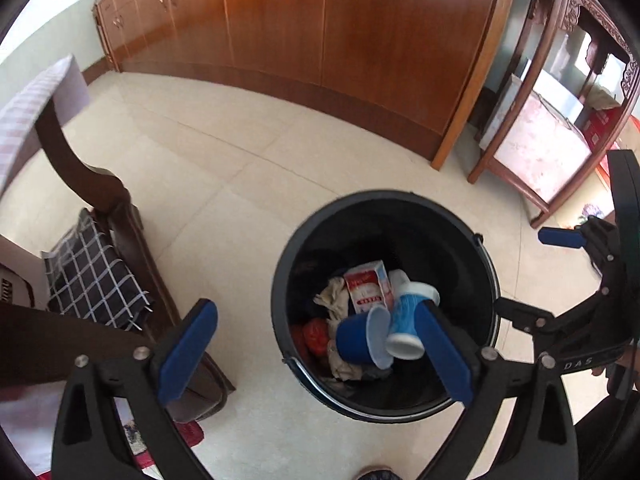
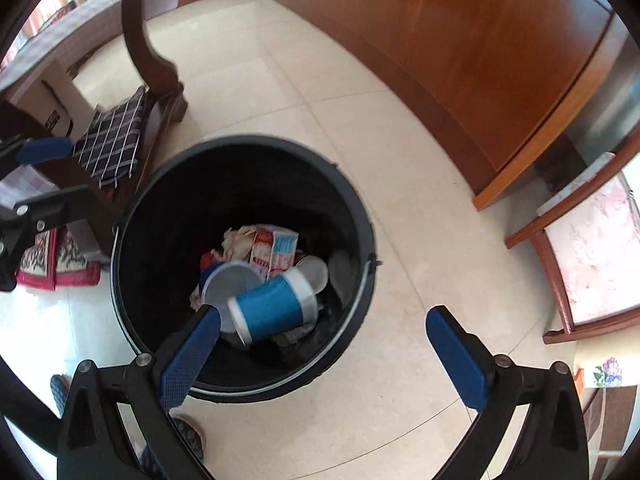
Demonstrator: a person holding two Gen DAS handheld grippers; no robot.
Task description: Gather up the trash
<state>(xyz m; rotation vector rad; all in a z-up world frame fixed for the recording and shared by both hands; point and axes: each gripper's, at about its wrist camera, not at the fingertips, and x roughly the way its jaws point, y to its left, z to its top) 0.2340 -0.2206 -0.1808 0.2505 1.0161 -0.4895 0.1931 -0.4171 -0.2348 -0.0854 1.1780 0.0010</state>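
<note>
Left wrist view: left gripper [image 1: 316, 354] spread wide, nothing between the pads, hanging over the near-left rim of the black bin [image 1: 280, 280]. Its right pad overlaps the bin mouth, its left pad sits over floor by the dark wooden chair [image 1: 120, 216]. Inside the bin: blue-and-white cup [image 1: 408, 320] tilted on top, dark blue cup [image 1: 354, 340] on its side just left of it and touching, red-and-white carton [image 1: 366, 286] behind, crumpled tissue [image 1: 334, 300] and a red wrapper [image 1: 316, 330] lower left. The right gripper [image 1: 532, 276] shows at the right edge, also wide open and empty. Wooden cabinets [image 1: 360, 40] far.

Right wrist view: right gripper [image 2: 324, 354] jaws at full spread, holding nothing; left pad over the near rim of the bin [image 2: 132, 208], right pad over bare tile. Blue-and-white cup [image 2: 272, 308] lies on its side just beyond the left pad, on top of the pile and not gripped; the carton [image 2: 276, 248] is farther back. Whether it has settled, cannot tell.

Handling, judged: cups look light, thin-walled, crushable, smooth; pinch across the rim or mid-body, gentle squeeze. Carton is stiffer; take it by the flat faces. Tissue is soft; grab anywhere.
</note>
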